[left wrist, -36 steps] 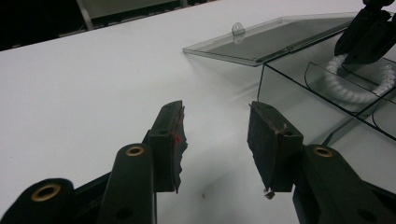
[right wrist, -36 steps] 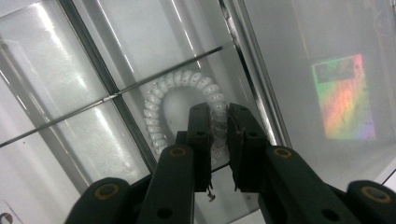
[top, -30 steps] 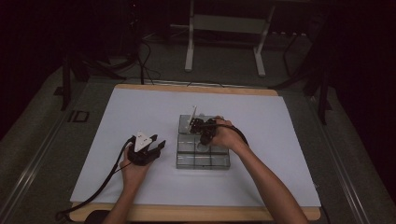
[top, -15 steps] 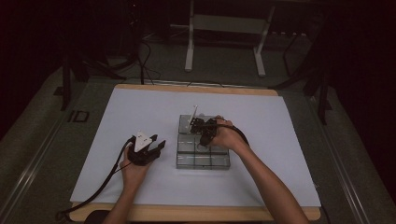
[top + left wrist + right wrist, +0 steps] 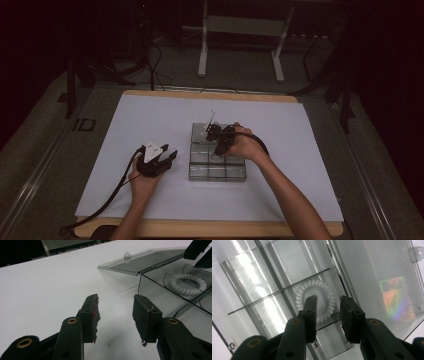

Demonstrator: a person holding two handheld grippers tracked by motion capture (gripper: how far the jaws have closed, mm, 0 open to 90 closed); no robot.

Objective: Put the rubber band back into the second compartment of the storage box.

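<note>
A clear compartment box (image 5: pixel 218 172) stands mid-table with its lid (image 5: pixel 201 131) tipped open toward the back. A white bead bracelet (image 5: pixel 302 291) lies in one compartment. My right gripper (image 5: pixel 328 300) hangs just above it, pointing down. Its jaws have just been opening and now stand apart over the ring's near side, with no pad pressing on the beads. In the high view the right gripper (image 5: pixel 218 140) is over the box's back half. My left gripper (image 5: pixel 169 156) rests on the white mat left of the box, open and empty (image 5: pixel 116 298). From there the bracelet (image 5: pixel 190 283) shows through the box wall.
The white mat (image 5: pixel 150 120) covers a wooden table top. Bare mat lies to the left, right and front of the box. Cables trail from both grippers toward the near edge. A metal stand (image 5: pixel 240 30) is on the floor beyond the table.
</note>
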